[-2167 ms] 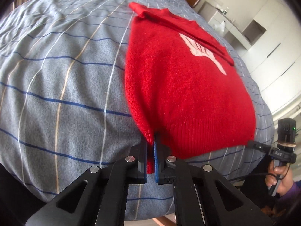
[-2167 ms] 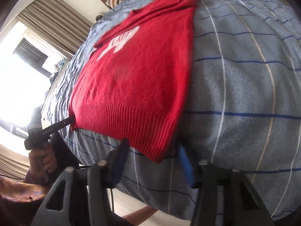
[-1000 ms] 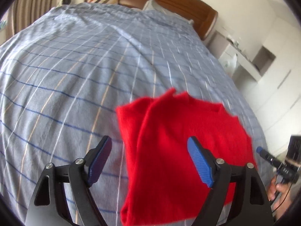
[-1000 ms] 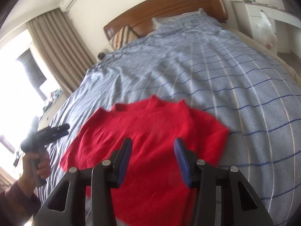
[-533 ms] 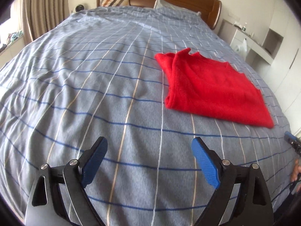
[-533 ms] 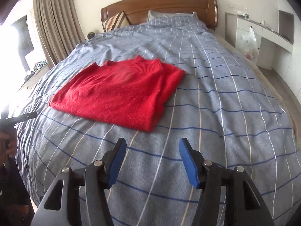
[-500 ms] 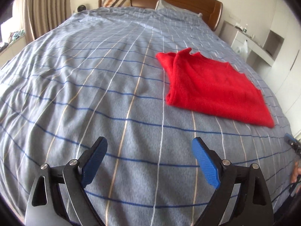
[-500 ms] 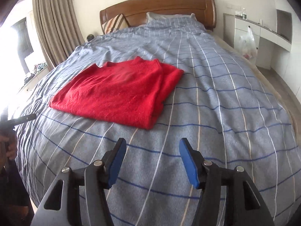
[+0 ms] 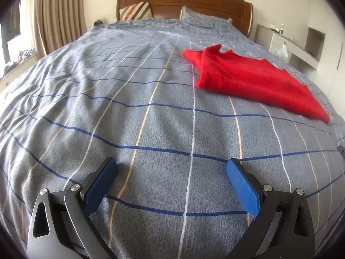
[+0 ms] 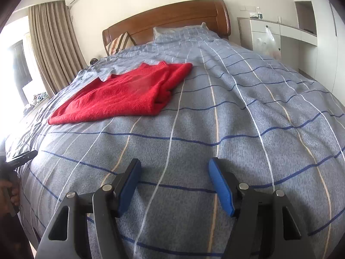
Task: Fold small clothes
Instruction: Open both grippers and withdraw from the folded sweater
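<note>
Now the red sweater lies folded over on itself on the checked grey-blue bedspread, toward the middle of the bed, well apart from both grippers; in the left wrist view it sits up and to the right, in the right wrist view up and to the left, its neckline edge turned toward the wooden headboard. The fold looks roughly square but loose, with one side bunched where the layers double up, so by my reading the step in hand is letting go and backing off after a fold, and the task is some way along. To do this well, the next approach should come in low and flat at the open edge or the thick doubled side, pinch all layers together, not just the top one, and carry them across without dragging the knit over the bedspread. The left gripper points down at bare bedspread near the foot of the bed, its fingers having just been opening to stand very wide with nothing between them. The right gripper is angled down likewise, its jaws also just opening, moderately parted and empty.
</note>
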`<action>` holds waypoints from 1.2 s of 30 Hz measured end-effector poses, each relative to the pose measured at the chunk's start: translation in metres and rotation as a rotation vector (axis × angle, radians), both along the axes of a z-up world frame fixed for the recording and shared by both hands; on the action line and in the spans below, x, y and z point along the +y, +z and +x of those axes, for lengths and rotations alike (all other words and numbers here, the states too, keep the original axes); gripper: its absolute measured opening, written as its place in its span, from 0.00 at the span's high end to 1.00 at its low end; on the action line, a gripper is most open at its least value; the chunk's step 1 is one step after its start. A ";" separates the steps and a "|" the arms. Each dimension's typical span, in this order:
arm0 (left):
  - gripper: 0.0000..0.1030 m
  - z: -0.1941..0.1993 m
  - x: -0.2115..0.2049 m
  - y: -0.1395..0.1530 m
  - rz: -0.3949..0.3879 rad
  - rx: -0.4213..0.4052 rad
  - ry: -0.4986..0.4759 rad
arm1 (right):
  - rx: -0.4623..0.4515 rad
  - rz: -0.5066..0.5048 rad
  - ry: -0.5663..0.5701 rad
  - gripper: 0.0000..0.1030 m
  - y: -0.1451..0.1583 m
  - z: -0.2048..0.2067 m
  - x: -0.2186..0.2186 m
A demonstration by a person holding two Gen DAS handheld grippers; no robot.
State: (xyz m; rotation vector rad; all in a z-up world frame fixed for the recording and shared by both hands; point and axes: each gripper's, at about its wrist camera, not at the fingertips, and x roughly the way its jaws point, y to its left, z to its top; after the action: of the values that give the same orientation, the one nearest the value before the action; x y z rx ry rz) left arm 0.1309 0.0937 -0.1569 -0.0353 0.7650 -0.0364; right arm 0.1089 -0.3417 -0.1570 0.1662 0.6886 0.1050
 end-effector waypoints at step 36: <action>0.01 -0.013 0.012 0.012 -0.098 -0.055 -0.017 | -0.005 -0.034 -0.013 0.37 -0.002 -0.002 0.002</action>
State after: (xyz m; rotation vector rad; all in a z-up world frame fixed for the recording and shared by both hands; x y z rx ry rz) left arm 0.1178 0.1055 -0.1450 -0.1201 0.7080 -0.0909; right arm 0.1073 -0.3395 -0.1586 0.1377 0.6841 0.0813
